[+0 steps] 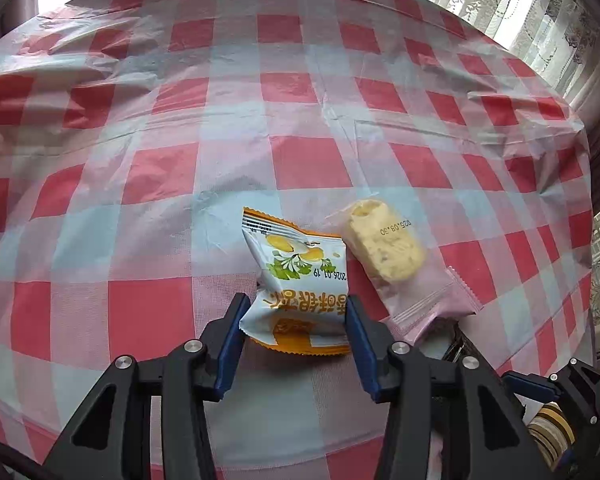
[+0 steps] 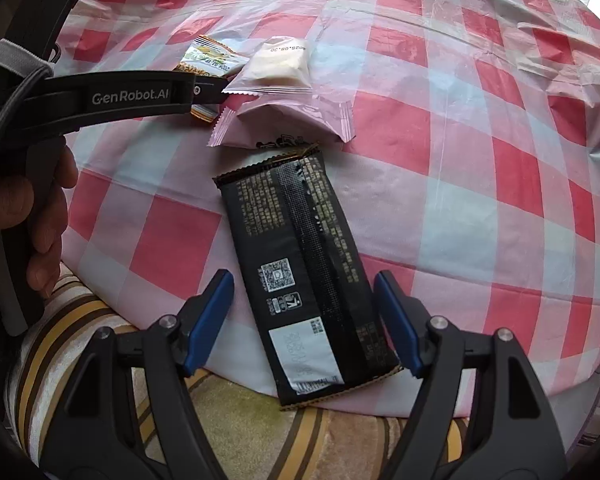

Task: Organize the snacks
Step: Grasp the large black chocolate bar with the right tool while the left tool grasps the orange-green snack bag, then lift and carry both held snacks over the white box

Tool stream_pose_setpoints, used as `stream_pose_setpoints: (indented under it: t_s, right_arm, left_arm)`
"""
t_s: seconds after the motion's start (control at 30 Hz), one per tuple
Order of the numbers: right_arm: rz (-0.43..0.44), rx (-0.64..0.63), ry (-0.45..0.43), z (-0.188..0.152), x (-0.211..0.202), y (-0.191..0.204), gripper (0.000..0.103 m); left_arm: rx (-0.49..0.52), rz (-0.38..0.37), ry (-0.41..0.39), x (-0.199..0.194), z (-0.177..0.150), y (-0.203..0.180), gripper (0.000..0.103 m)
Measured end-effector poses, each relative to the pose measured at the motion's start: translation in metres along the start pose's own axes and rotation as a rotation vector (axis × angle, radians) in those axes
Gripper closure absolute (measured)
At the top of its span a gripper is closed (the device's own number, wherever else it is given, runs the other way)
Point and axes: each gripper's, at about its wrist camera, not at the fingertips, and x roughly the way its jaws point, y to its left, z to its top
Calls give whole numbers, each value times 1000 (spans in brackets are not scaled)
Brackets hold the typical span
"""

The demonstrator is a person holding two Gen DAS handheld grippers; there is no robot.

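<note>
A white and orange snack packet (image 1: 296, 264) lies on the checked tablecloth, and my left gripper (image 1: 296, 308) has its blue pads against both of the packet's sides. Right beside it lies a pink clear-topped packet (image 1: 384, 248) with a pale yellow pastry inside. In the right wrist view a long black packet (image 2: 300, 264) lies with its near end over the table's edge. My right gripper (image 2: 304, 292) straddles it, open, with a gap on each side. Farther back there I see the pink packet (image 2: 280, 68) and the orange packet (image 2: 208, 56), partly hidden by the left gripper's finger (image 2: 140, 96).
The table (image 1: 300, 80) wears a wrinkled red, white and blue checked plastic cloth. A striped cushion (image 2: 80, 320) sits below its near edge. A person's hand (image 2: 20, 216) grips the left tool's handle. Lace curtains (image 1: 540, 20) hang at the far right.
</note>
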Motion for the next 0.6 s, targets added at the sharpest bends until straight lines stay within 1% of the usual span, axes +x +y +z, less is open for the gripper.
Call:
stream_pose_setpoints:
  t_s: [0.03, 0.1, 0.13, 0.17, 0.3, 0.5, 0.6]
  right_arm:
    - [-8, 0, -1, 1, 1, 0, 28]
    - [-26, 0, -9, 4, 0, 0, 37]
    - [-33, -2, -16, 5, -1, 0, 46]
    - [-31, -2, -18, 5, -1, 0, 47]
    - [23, 32, -37, -3, -9, -10, 48]
    - [47, 86, -119, -25, -41, -22, 48]
    - [62, 108, -155, -36, -58, -28, 48]
  left_arm:
    - [2, -3, 0, 0, 0, 0, 55]
    - [0, -5, 0, -1, -1, -1, 56]
    - [-1, 0, -1, -1, -2, -1, 56]
    - [-3, 5, -1, -3, -4, -2, 56]
    - [-15, 13, -10, -16, -14, -8, 56]
    - [-67, 29, -37, -44, -33, -16, 56]
    - [-99, 25, -51, -60, -42, -21, 56]
